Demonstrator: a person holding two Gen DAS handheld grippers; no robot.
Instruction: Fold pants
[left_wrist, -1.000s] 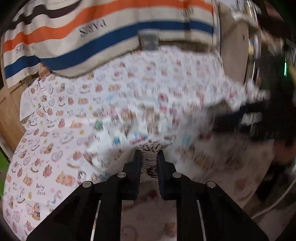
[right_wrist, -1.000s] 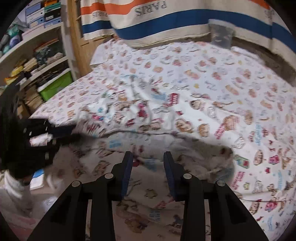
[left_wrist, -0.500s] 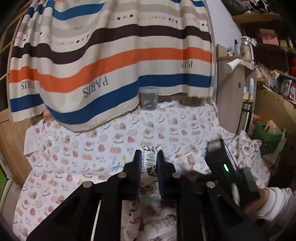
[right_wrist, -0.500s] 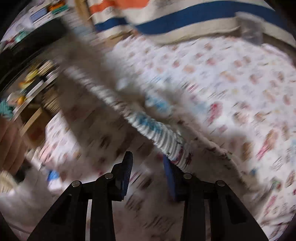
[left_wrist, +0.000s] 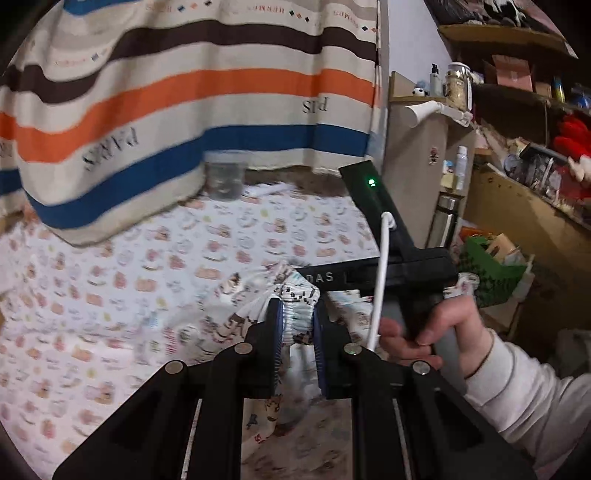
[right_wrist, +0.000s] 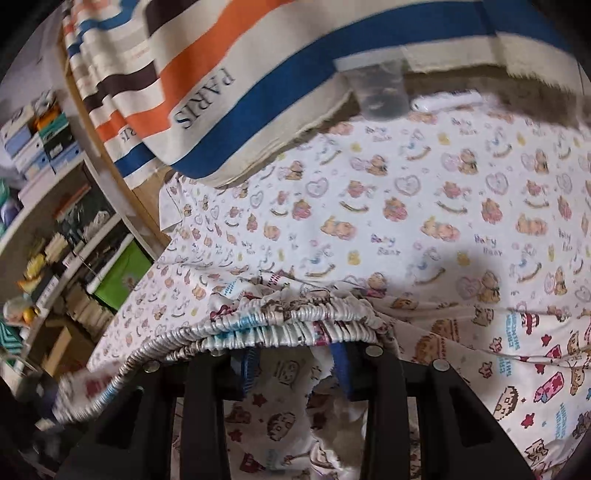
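Observation:
The pants (right_wrist: 517, 362) are white with cartoon prints and are lifted off the bed. In the left wrist view my left gripper (left_wrist: 297, 314) is shut on their gathered elastic waistband (left_wrist: 297, 293), and the cloth hangs down between its fingers. A hand (left_wrist: 424, 332) holds the other gripper's black body just to the right, pointing at the same bunch. In the right wrist view the waistband (right_wrist: 280, 321) lies stretched across the tips of my right gripper (right_wrist: 293, 350) and hides them. Its blue pads stand apart with loose cloth hanging in the gap.
A bear-print sheet (right_wrist: 406, 206) covers the bed. A striped blanket (left_wrist: 184, 92) hangs behind it, with a clear plastic cup (right_wrist: 380, 92) and a white object (right_wrist: 447, 99) at its foot. Crowded shelves stand at the left (right_wrist: 48, 206) and at the right (left_wrist: 517, 184).
Both grippers have risen from the sheet. The left one has lifted the waistband into the air. The right one has swung in under the waistband, which now lies over its fingertips.

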